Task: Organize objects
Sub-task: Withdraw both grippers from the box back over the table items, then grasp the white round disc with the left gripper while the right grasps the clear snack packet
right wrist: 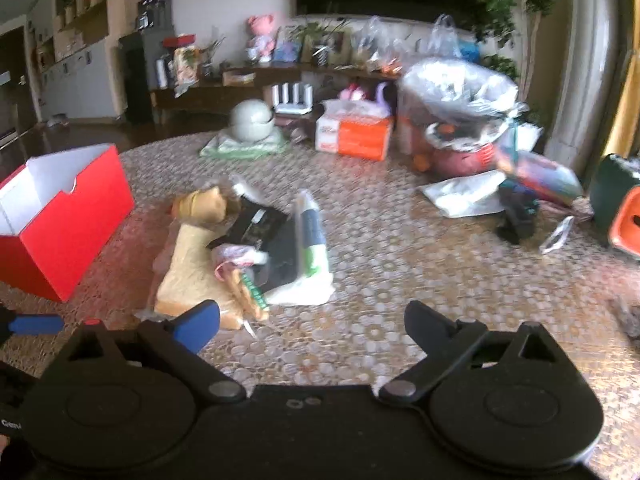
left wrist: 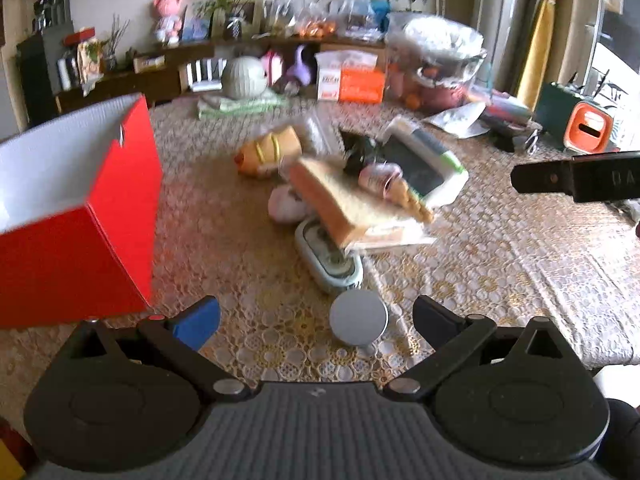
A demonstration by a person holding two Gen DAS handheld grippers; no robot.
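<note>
Clutter sits heaped in the middle of the worktop (left wrist: 500, 264), just right of the open red box (left wrist: 80, 216) that looks like the place to stow it. Both the left tongs (left wrist: 316, 322) and the right tongs (right wrist: 312, 322) hang spread wide with nothing between them, above the lace cloth and short of the heap.

Topmost is a bread-slice toy (left wrist: 340, 200), probably foam or plush: light and squashy, best pinched across its thin edge where the crust gives a firm line. On it rests a small ice-cream cone toy (left wrist: 394, 186), light and likely to roll, so take it at the cone's middle. Behind lies a flat packaged tablet (left wrist: 420, 164) in what looks like slippery film; grip a stiff border, not the wrap. Nearest the left tongs stands a round grey disc (left wrist: 359, 322), smooth and hard, probably awkward to clamp except across its rim. A hot-dog toy (left wrist: 268, 148) lies further back, soft-looking.
</note>
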